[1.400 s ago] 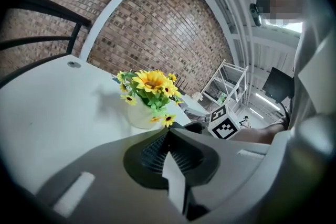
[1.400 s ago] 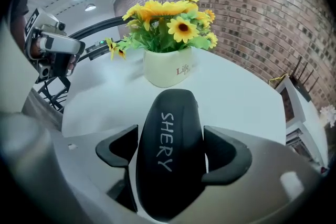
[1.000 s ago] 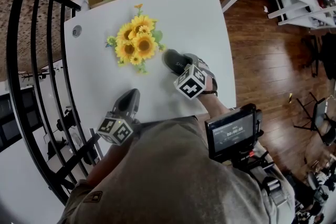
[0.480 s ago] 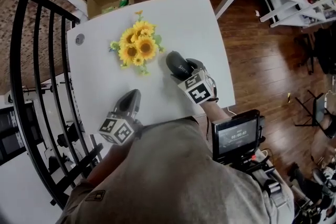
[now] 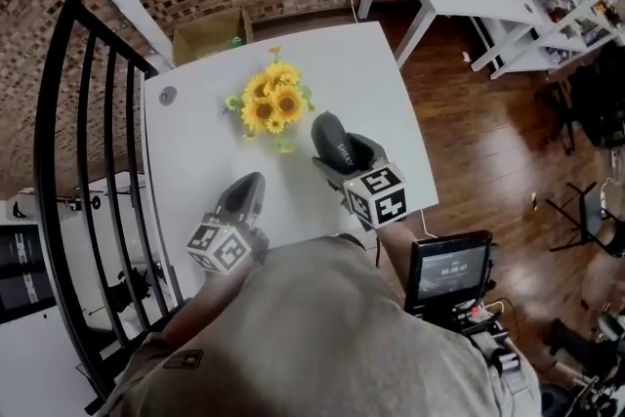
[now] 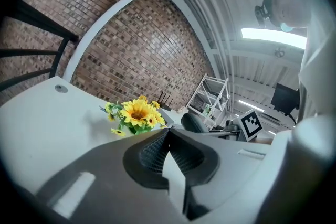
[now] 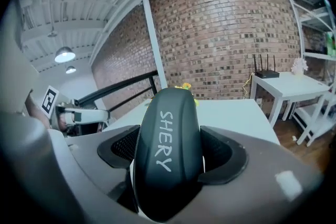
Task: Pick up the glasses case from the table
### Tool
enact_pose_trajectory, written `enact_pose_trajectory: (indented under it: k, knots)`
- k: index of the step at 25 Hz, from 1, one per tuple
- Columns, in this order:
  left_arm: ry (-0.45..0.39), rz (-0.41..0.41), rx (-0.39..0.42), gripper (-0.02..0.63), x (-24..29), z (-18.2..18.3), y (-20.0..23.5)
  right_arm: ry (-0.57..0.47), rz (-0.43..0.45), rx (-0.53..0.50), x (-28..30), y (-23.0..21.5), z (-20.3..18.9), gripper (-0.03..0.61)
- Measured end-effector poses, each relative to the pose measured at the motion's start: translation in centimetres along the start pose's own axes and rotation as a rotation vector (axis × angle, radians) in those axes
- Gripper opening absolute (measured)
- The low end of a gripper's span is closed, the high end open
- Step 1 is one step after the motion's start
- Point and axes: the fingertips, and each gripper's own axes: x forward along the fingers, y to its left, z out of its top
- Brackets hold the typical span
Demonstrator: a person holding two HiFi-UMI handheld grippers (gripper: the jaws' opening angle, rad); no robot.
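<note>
Right gripper (image 5: 352, 161) is clamped on the glasses case (image 7: 168, 155), both jaws pressing into its sides, so the dark rounded case sticks out forward past the fingertips with the white "SHERY" lettering running along its top (easy to read in the right gripper view). From the head view the case sits over the white table (image 5: 195, 151), at the near right part of it. I honestly can't tell from above whether it's touching the surface, though the gripper's own camera makes it look clear of the tabletop. Just ahead of the case's tip and a bit to its left is the bunch of sunflowers (image 5: 273, 104), near but not touching. Left gripper (image 5: 246, 190) hangs off to the left of the right one and slightly closer to the person, over the table's near edge. Its jaws are pinched together with nothing between them, and it points roughly toward the flowers too. Way past the flowers, off the table's far edge, there's an open cardboard box (image 5: 210, 32) by the brick wall, and a black railing (image 5: 88, 161) runs along the left side beyond the left gripper.
</note>
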Motion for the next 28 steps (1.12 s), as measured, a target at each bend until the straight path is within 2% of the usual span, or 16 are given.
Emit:
enact_pose_trajectory:
  k: [4, 8, 15, 28]
  knots:
    - [-0.032, -0.023, 0.017, 0.002, -0.8, 1.4, -0.5, -0.106, 0.040, 0.065, -1.1, 2.4, 1.4, 0.368]
    - [-0.056, -0.028, 0.026, 0.002, -1.5, 2.7, -0.1, -0.156, 0.068, 0.095, -1.6, 4.3, 2.1, 0.368]
    - [-0.055, -0.041, 0.027, 0.001, -2.0, 3.0, 0.7, -0.185, 0.080, 0.085, -1.7, 5.9, 2.1, 0.368]
    - [-0.035, -0.060, 0.031, 0.000, -1.6, 2.8, 0.5, -0.208, 0.085, 0.081, -2.1, 6.0, 2.4, 0.368]
